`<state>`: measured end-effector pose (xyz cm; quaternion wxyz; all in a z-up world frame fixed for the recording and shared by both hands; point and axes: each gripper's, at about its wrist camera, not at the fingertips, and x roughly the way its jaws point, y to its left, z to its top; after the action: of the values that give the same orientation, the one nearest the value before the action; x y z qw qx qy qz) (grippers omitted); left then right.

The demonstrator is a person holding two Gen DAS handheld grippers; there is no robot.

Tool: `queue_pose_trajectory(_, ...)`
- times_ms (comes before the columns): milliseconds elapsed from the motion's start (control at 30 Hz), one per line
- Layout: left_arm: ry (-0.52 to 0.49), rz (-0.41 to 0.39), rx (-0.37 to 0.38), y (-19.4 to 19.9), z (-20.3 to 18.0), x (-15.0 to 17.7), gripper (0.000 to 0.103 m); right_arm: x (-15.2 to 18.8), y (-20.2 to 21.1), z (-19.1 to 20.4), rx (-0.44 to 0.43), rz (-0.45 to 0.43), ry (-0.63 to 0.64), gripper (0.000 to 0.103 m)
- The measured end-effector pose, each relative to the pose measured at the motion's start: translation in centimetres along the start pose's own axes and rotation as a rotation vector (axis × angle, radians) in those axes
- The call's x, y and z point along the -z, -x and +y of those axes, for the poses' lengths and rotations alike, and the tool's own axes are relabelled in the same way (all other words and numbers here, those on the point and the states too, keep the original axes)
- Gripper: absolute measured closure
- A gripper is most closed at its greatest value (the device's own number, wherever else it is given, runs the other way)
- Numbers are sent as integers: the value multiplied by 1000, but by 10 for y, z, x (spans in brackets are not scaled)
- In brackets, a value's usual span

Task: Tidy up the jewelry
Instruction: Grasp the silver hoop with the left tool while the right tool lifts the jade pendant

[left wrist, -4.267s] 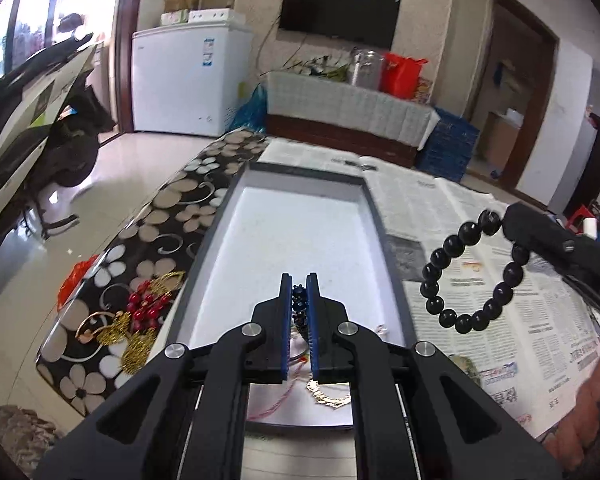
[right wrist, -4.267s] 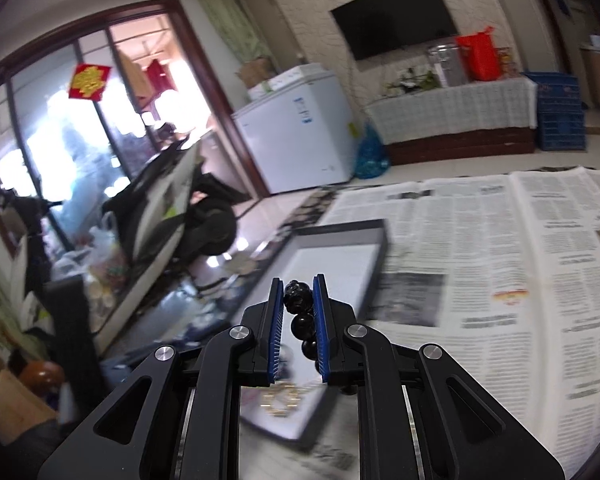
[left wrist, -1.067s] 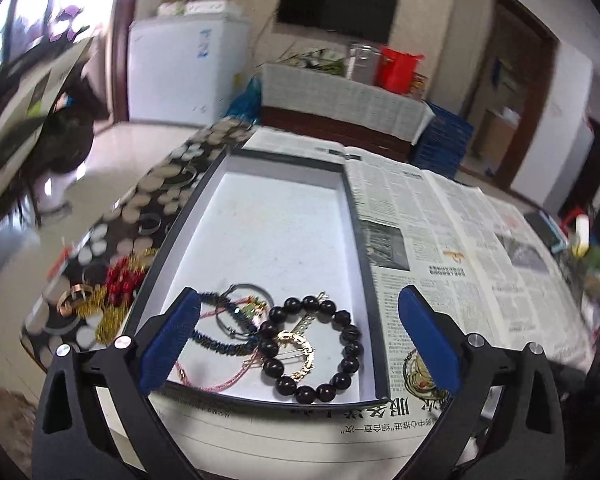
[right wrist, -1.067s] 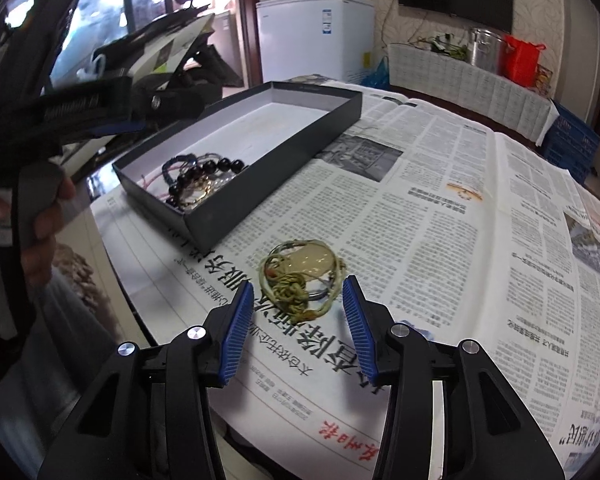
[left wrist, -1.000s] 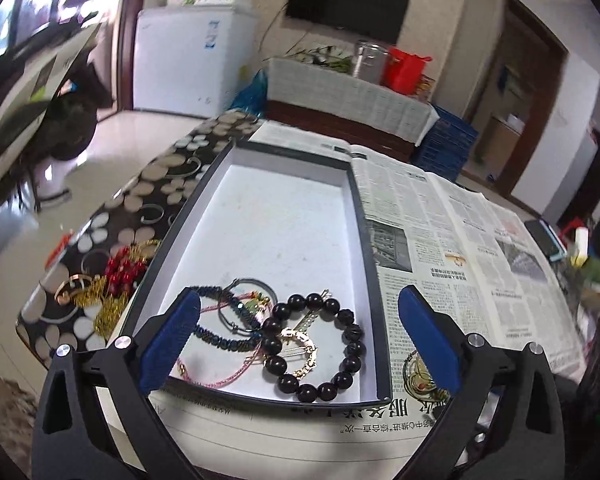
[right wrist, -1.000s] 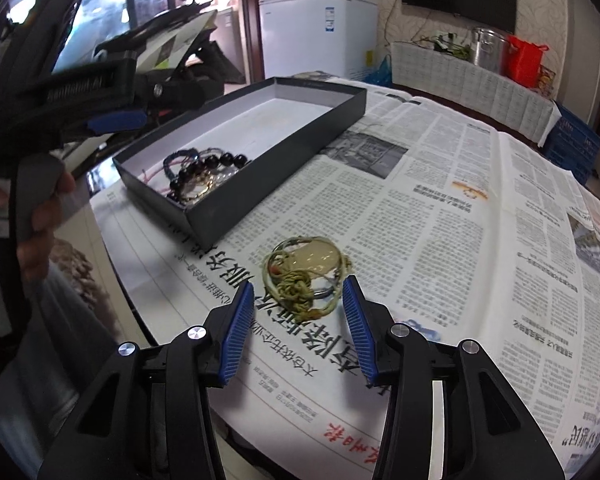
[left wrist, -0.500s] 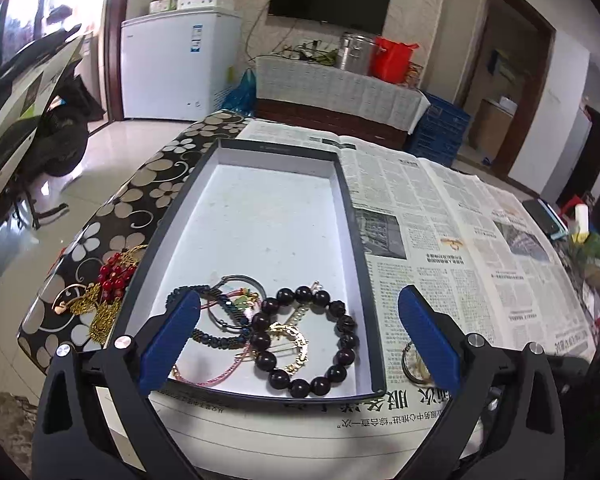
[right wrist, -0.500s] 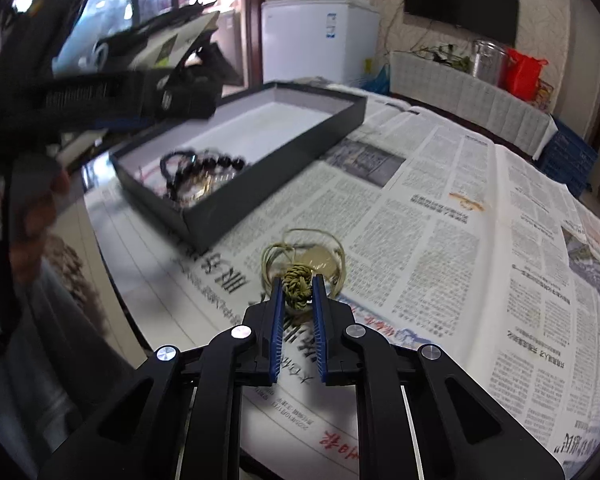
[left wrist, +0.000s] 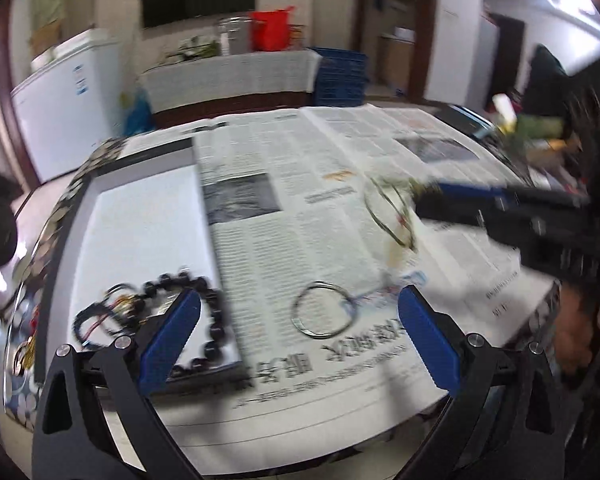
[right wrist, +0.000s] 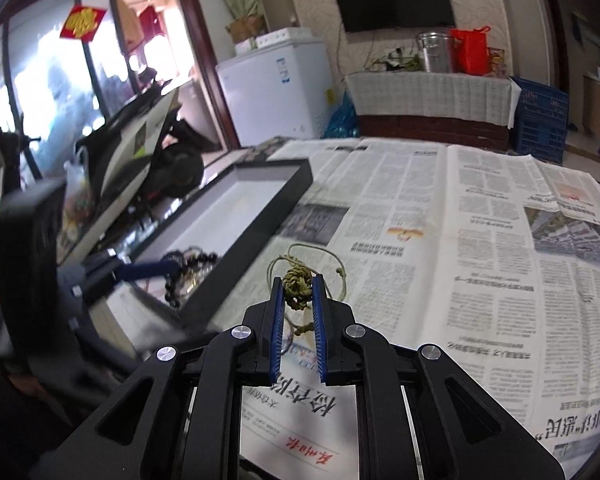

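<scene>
My right gripper (right wrist: pixel 296 292) is shut on the knot of an olive cord bracelet (right wrist: pixel 297 285) and holds it above the newspaper; its loop (left wrist: pixel 388 216) also shows in the left wrist view. My left gripper (left wrist: pixel 300 320) is open and empty, its fingers on either side of a thin silver bangle (left wrist: pixel 324 315) lying on the newspaper. The black tray (right wrist: pixel 260 220) with a white floor holds a black bead bracelet (left wrist: pixel 204 312) and other bracelets at its near end.
Newspaper (right wrist: pixel 480 240) covers the table. A floral cloth (left wrist: pixel 60 208) shows along the left edge beside the tray. The right gripper's arm (left wrist: pixel 520 212) crosses the right side of the left wrist view. Clutter (left wrist: pixel 532 128) sits at the far right.
My right gripper lifted the olive cord bracelet off the newspaper, leaving the silver bangle behind. My left gripper swung right, from over the tray to over the bangle.
</scene>
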<state>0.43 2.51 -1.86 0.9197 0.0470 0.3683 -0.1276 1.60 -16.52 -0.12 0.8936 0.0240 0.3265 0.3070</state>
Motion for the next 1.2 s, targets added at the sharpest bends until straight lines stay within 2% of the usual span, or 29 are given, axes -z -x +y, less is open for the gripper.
queue_pose_trajectory(133, -33, 31, 28, -10, -11, 1, 5, -3, 0, -10, 2, 4, -33, 89)
queue_pose_trajectory(300, -57, 83, 57, -26, -21, 4, 5, -1, -13, -20, 39, 64, -62, 88)
queue_pose_trajectory(500, -66, 131, 120, -46, -31, 6, 5, -1, -17, -26, 43, 69, -64, 88)
queue_pose_trajectory(633, -86, 132, 158, -53, -38, 7, 6, 0, -16, -33, 40, 72, -88, 88)
queue_pose_trajectory(733, -79, 118, 156, -54, -35, 4, 7, 0, -16, -34, 39, 72, -91, 88)
queue_pose_trajectory(833, -68, 110, 131, -54, -33, 4, 16, 0, -15, -35, 37, 73, -91, 88)
queue_pose_trajectory(900, -71, 109, 93, -55, -31, 4, 28, 0, -15, -35, 35, 73, -91, 88)
queue_pose_trajectory(967, -88, 110, 42, -56, -30, 6, 35, 0, -15, -35, 33, 75, -91, 88)
queue_pose_trajectory(1133, -147, 115, -28, -57, -34, 11, 40, 1, -16, -33, 31, 83, -90, 89)
queue_pose_trajectory(1200, -137, 112, -58, -56, -29, 10, 54, 2, -16, -32, 30, 87, -86, 89)
